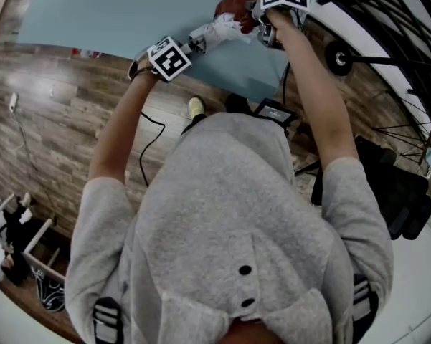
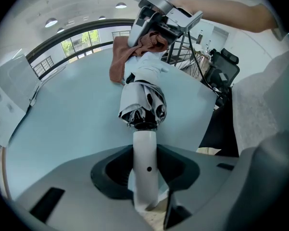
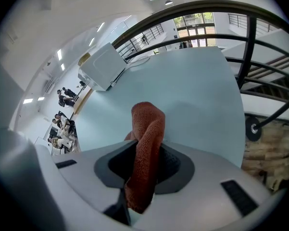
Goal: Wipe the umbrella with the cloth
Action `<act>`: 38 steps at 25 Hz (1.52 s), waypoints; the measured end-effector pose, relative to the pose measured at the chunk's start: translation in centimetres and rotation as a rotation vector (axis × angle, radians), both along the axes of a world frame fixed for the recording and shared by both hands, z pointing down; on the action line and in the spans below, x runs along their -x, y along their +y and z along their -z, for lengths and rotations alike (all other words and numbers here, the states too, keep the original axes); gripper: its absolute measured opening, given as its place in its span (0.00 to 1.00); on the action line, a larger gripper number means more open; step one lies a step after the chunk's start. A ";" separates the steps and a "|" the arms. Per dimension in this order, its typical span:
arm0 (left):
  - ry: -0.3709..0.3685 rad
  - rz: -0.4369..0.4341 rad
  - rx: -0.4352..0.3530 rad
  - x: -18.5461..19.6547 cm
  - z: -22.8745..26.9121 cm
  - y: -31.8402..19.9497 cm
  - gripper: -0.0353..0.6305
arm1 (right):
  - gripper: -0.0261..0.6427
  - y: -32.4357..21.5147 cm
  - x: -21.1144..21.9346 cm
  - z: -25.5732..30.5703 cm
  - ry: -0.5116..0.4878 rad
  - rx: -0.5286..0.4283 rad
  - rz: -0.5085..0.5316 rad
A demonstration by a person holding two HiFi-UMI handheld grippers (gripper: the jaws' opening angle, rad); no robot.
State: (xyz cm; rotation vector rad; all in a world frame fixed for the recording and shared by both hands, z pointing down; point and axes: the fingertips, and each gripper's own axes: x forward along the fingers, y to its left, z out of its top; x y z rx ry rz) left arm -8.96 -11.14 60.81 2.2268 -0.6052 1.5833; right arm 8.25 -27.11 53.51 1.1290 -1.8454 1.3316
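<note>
a pale blue table [image 1: 93, 13] stands on a wood-plank floor [image 1: 50, 120] beside a black metal railing [image 3: 250, 47]. the left gripper [image 2: 145, 182] is clamped on the white handle of a folded umbrella [image 2: 143, 97] that points away from it over the table. only this gripper's view shows the right gripper [image 2: 153, 32], closed on a rust-brown cloth [image 2: 118, 57], holding it against the umbrella's far end. in the right gripper view the cloth hides the umbrella. a grey hoodie [image 1: 229, 228] fills much of the head view.
</note>
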 end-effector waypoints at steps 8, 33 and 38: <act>-0.009 -0.007 0.003 0.0 0.0 0.1 0.29 | 0.19 -0.4 -5.1 -0.1 0.116 -0.044 -0.048; 0.624 0.409 -0.505 3.0 16.5 1.1 0.30 | 0.20 18.4 -13.0 14.4 0.297 -0.635 -0.098; 0.711 0.508 -0.658 -1.6 24.6 6.6 0.08 | 0.20 23.6 -12.6 20.8 0.287 -0.838 -0.036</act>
